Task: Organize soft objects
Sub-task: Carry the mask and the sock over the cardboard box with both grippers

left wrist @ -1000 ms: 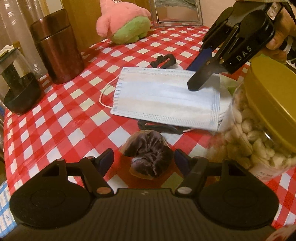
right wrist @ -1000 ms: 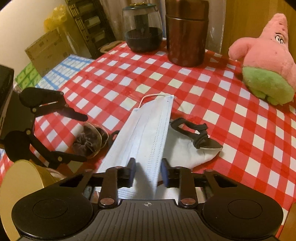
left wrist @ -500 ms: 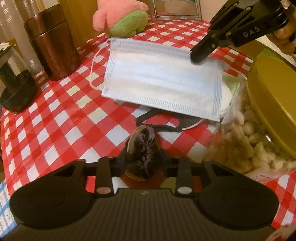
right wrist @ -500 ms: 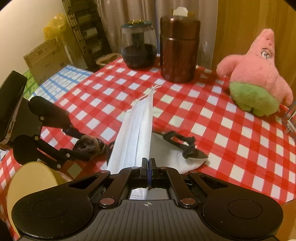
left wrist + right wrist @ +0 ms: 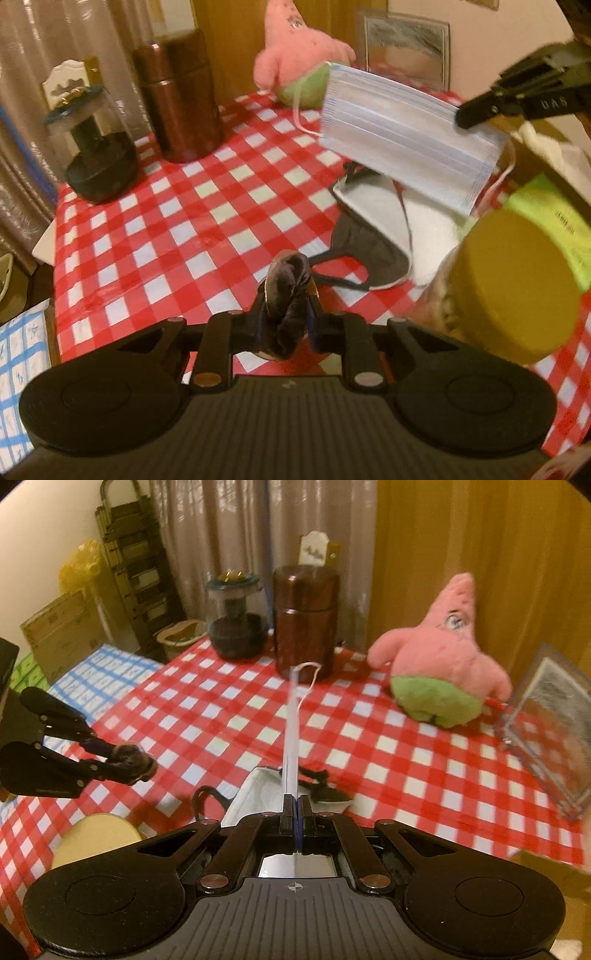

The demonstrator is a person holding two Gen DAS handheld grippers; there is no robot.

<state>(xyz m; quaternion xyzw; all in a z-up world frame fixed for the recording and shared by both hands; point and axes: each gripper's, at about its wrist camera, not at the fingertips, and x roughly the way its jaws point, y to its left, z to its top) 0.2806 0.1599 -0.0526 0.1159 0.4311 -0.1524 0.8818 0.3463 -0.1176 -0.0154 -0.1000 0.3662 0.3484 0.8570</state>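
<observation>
- Left gripper [image 5: 284, 325] jaws, just closing, pinch one dark, crumpled scrunchie [image 5: 286, 295].
- Right gripper [image 5: 296, 808] clamps one pale blue pleated mask [image 5: 402, 136].
- One white mask [image 5: 384, 221] lies on the table [image 5: 184, 229].

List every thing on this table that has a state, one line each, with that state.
Left gripper: shut on the dark scrunchie, lifted.
Right gripper: shut on the blue face mask, lifted.
White mask: lying flat on the table.
Pink plush: sitting upright.
Brown canister: lid on.
Nut jar: lid on.

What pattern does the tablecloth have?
The tablecloth has a red and white check pattern. It shows best in the right wrist view.
</observation>
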